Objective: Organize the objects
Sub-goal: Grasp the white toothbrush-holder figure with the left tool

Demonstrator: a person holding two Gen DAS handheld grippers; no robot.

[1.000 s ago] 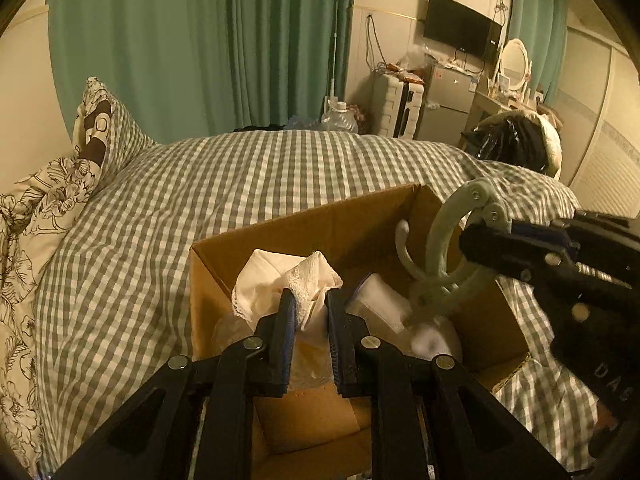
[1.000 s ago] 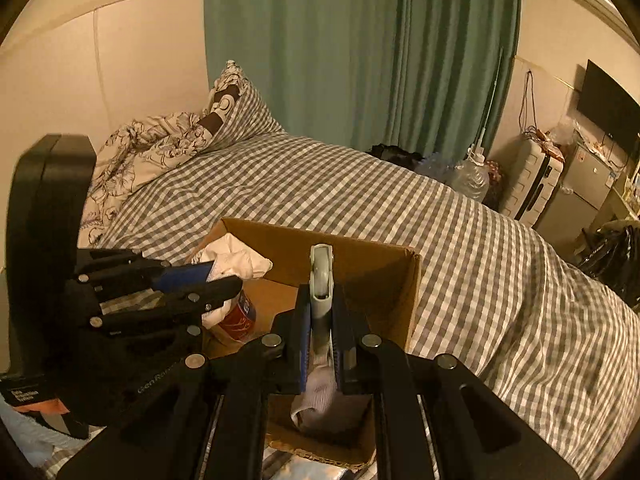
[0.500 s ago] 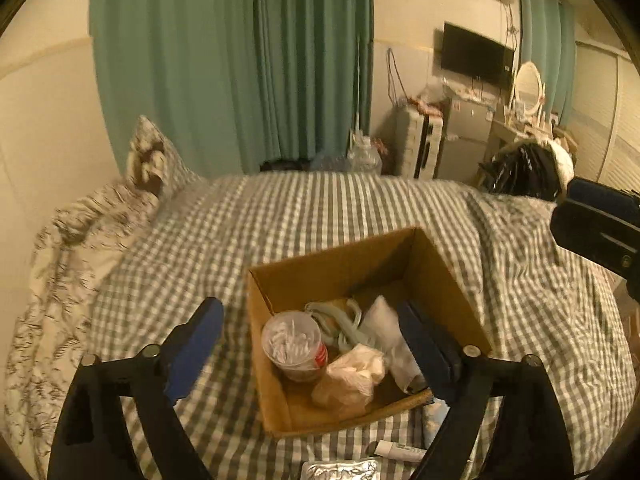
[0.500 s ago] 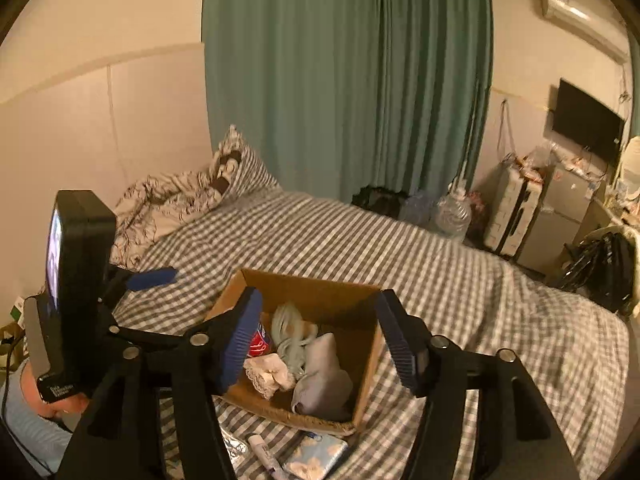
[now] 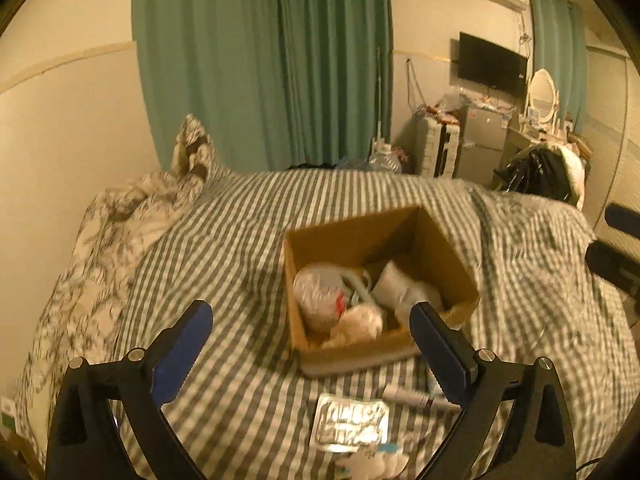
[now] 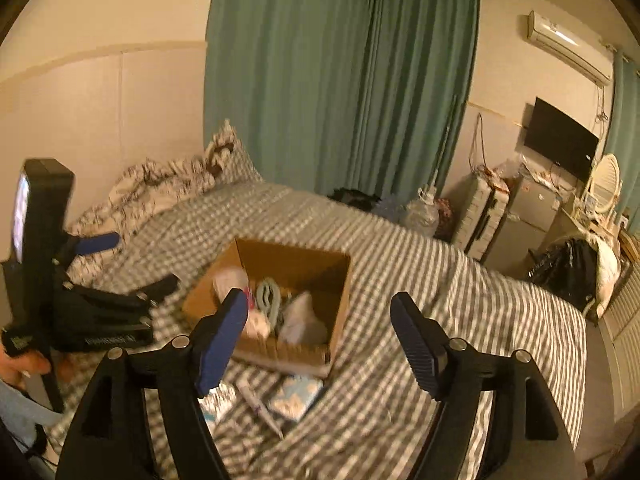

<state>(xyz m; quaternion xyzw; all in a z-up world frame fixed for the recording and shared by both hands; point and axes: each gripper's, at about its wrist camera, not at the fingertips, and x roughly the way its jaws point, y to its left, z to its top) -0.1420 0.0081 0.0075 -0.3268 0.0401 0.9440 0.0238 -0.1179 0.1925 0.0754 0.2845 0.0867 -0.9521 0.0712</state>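
An open cardboard box sits on the checked bed. It holds a clear cup with a red label, a pale green hook, white cloth and a grey-white bundle. My left gripper is open and empty, held back from the box's near side. My right gripper is open and empty, also back from the box. In front of the box lie a foil blister pack, a small tube and a blue-white packet.
The checked bedspread covers the bed, with floral pillows at the left. Green curtains hang behind. A suitcase, small fridge and black bag stand at the right. The left gripper's body shows at the right wrist view's left.
Both grippers opened, dropping the white cloth and the green hook with grey cloth into the box, then pulled up and back from it.
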